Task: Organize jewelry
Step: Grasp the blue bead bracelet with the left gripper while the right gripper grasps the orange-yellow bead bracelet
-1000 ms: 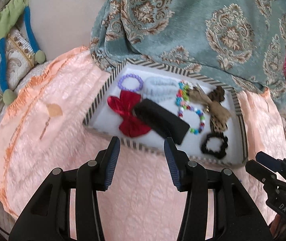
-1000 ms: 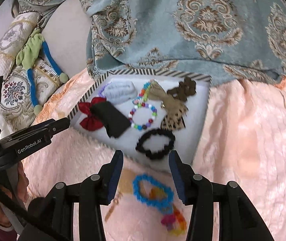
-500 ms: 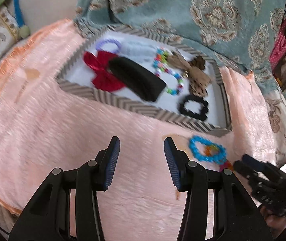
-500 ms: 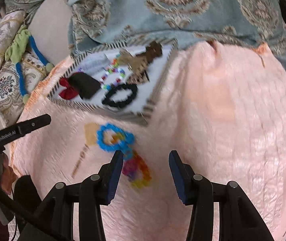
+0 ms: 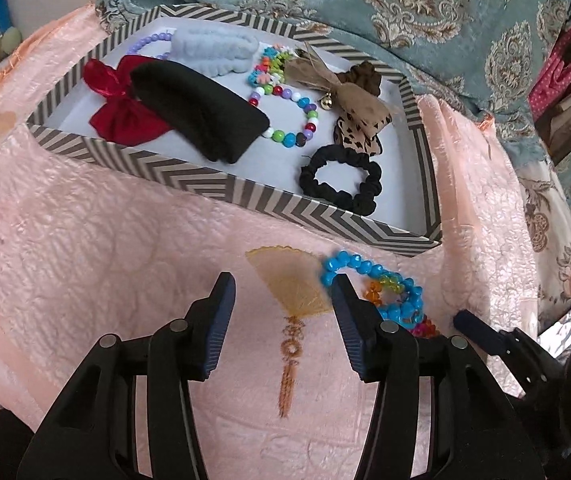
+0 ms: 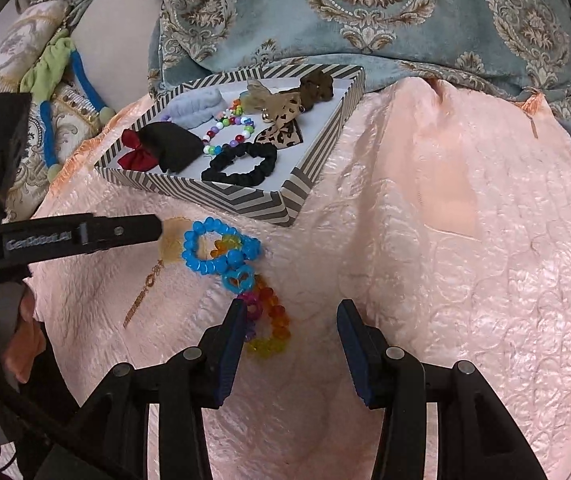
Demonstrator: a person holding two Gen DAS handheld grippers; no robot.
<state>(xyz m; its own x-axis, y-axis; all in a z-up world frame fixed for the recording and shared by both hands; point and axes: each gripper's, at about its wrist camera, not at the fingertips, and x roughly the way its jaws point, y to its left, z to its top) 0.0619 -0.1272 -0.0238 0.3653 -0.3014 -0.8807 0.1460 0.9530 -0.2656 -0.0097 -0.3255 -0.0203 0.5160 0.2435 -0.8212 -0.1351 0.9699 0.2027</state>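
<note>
1. Blue bead bracelet point(image 6: 221, 249) lies on the peach quilted spread point(image 6: 445, 240), just in front of the striped tray point(image 6: 245, 200), overlapping a rainbow bead bracelet point(image 6: 265, 320)
2. Left gripper point(image 5: 281, 292), jaws just widened and holding nothing, hangs over a gold fan embroidery point(image 5: 293, 280); its right finger appears to edge the blue beads
3. Right gripper point(image 6: 289, 320) is parted and empty, its left finger beside the rainbow beads
4. Tray holds a black scrunchie point(image 5: 341, 178), a red bow point(image 5: 121, 108) and a multicoloured bead bracelet point(image 5: 285, 112)
</note>
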